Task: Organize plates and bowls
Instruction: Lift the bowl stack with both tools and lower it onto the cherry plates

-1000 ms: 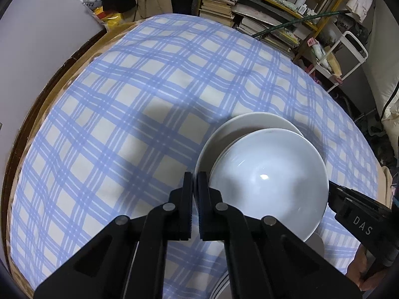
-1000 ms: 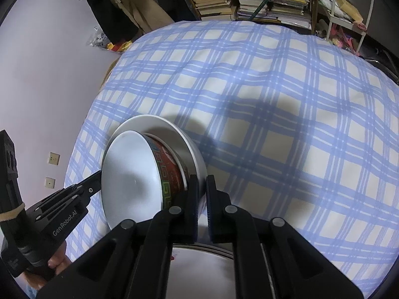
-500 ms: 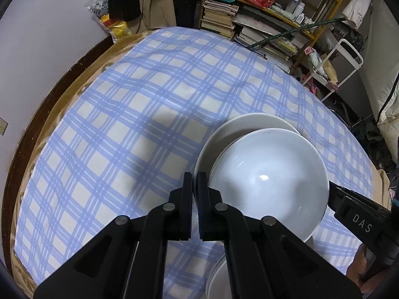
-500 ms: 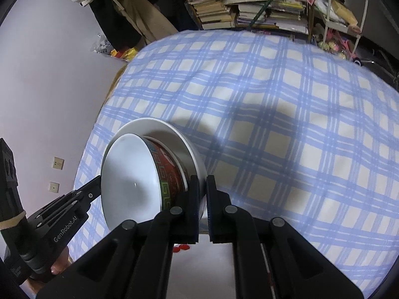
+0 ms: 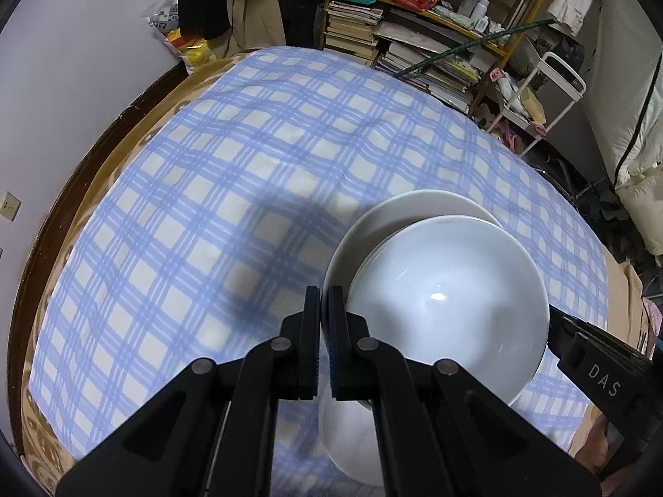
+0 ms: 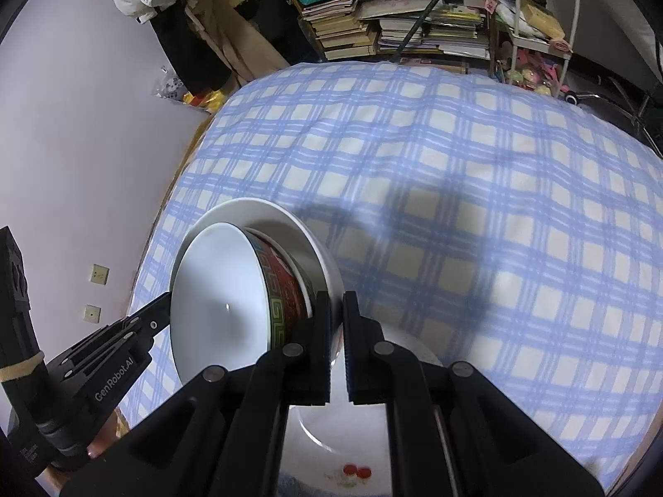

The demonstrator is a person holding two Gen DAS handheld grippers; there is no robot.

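the wide blue-and-cream checked cloth (image 5: 215,190) lies bare over most of its spread, so a hand could pass freely across the left and far parts of it. near the close edge the way is taken up: a white plate (image 5: 398,215) with a white bowl with a red and green patterned outside (image 6: 281,290) in it hangs between the left gripper (image 5: 324,310) and the right gripper (image 6: 336,314), and below them a second white plate with small red marks (image 6: 344,447) lies on the cloth. beyond the far edge a crowded shelf of stacked books (image 5: 418,62) and a white wire rack (image 5: 555,83) close off that side. a plain pale wall (image 5: 62,54) stands along the left.
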